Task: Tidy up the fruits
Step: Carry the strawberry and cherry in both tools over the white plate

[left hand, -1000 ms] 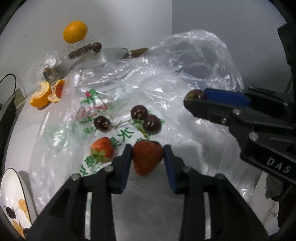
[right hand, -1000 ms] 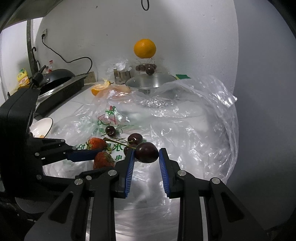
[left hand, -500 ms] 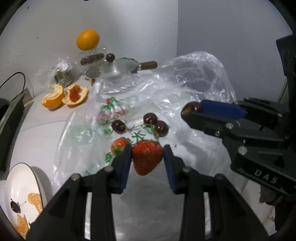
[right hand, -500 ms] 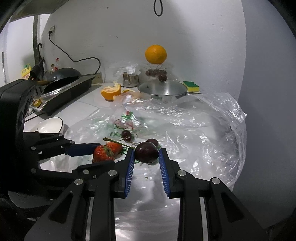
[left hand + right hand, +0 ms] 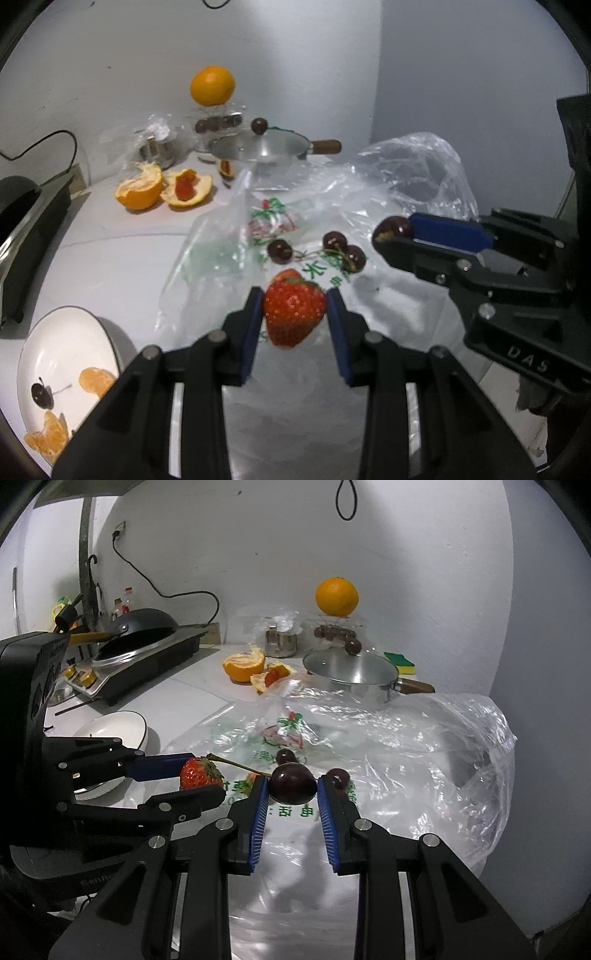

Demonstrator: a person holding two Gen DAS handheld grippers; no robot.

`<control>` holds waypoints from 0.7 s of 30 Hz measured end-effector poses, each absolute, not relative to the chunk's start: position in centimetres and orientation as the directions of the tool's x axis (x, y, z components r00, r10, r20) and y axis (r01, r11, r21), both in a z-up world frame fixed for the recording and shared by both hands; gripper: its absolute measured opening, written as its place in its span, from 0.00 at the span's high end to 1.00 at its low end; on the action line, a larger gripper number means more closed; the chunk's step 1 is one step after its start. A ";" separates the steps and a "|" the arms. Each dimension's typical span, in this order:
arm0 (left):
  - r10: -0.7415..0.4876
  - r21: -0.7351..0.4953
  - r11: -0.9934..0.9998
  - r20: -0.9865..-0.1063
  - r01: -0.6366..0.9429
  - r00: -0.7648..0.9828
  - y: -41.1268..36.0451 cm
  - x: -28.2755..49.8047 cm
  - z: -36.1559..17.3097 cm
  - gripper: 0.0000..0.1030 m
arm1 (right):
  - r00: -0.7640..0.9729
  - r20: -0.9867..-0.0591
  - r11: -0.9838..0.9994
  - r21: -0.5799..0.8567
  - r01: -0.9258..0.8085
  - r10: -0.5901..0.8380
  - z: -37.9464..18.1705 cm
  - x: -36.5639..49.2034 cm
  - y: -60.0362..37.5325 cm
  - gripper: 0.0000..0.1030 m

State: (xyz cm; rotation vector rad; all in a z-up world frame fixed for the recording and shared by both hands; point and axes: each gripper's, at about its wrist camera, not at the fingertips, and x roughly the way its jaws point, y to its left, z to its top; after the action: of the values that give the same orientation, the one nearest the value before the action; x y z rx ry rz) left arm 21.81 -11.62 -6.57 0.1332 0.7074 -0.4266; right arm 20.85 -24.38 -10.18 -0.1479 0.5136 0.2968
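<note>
My left gripper (image 5: pixel 295 317) is shut on a red strawberry (image 5: pixel 294 314) and holds it above the clear plastic bag (image 5: pixel 369 206). My right gripper (image 5: pixel 291 786) is shut on a dark cherry (image 5: pixel 293 787) with a long stem; it also shows in the left wrist view (image 5: pixel 393 228). The held strawberry shows in the right wrist view (image 5: pixel 199 774). Three cherries (image 5: pixel 334 242) and another strawberry (image 5: pixel 287 274) lie on the bag. A white plate (image 5: pixel 55 332) at the lower left holds a cherry (image 5: pixel 40 394) and tangerine segments (image 5: pixel 96 380).
A peeled orange (image 5: pixel 142 184) and its peel lie at the back left. A whole orange (image 5: pixel 212 85) sits on a rack with dark fruits. A lidded steel pan (image 5: pixel 262 147) stands behind the bag. A black cooker with a wok (image 5: pixel 140 642) is at the far left.
Both grippers have lifted and drawn back from the bag with their fruit. The plate has come further into the left wrist view.
</note>
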 end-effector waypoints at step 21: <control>-0.302 -0.061 0.939 -0.618 0.339 0.726 -3.7 19.8 -5.6 0.66 | 0.816 -0.501 0.912 -0.115 -0.395 0.290 -9.5 20.4 -16.8 0.72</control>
State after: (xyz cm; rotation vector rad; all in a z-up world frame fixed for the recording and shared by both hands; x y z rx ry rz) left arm 19.79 -3.72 -5.60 0.0578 0.6711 -0.3533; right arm 20.39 -16.78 -9.47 -0.2187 0.4967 0.3681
